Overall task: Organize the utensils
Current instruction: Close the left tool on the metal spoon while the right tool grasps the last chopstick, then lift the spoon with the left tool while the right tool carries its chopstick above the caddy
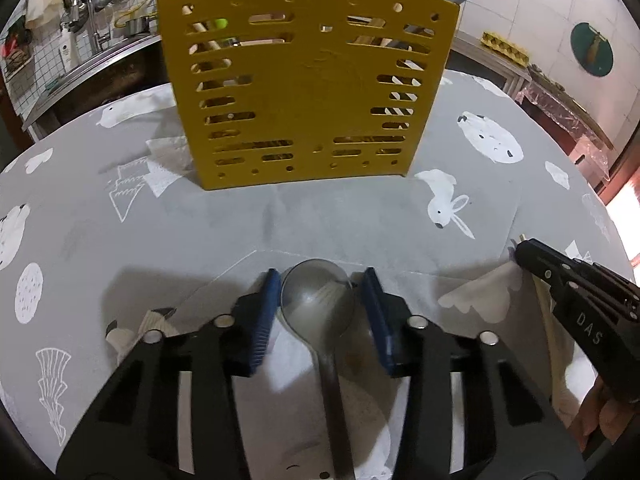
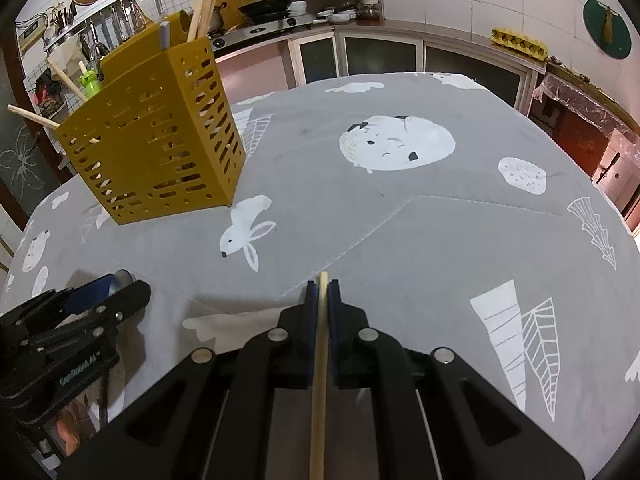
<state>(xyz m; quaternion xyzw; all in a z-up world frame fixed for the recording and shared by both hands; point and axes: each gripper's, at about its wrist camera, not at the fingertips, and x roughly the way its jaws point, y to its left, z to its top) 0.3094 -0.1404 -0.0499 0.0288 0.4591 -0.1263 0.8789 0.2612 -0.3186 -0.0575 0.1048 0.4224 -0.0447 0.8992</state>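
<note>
A yellow slotted utensil holder (image 1: 300, 92) (image 2: 156, 140) stands upright on the grey table, with wooden chopsticks and a green-handled utensil sticking out of it. A metal spoon (image 1: 318, 304) lies with its bowl between the blue pads of my left gripper (image 1: 320, 276), which is shut on the bowl's sides; the handle runs back toward the camera. My right gripper (image 2: 323, 284) is shut on a wooden chopstick (image 2: 319, 360) whose tip just passes the pads. The right gripper (image 1: 520, 248) hovers to the right of the spoon. The left gripper (image 2: 120, 280) shows low at the left in the right wrist view.
A grey tablecloth (image 2: 400, 240) with white animal prints covers the table. White paper napkins lie under the spoon (image 1: 372, 432) and beside the holder (image 1: 168, 156). Behind the table are a kitchen counter with a stove (image 2: 272, 24), hanging tools and tiled walls.
</note>
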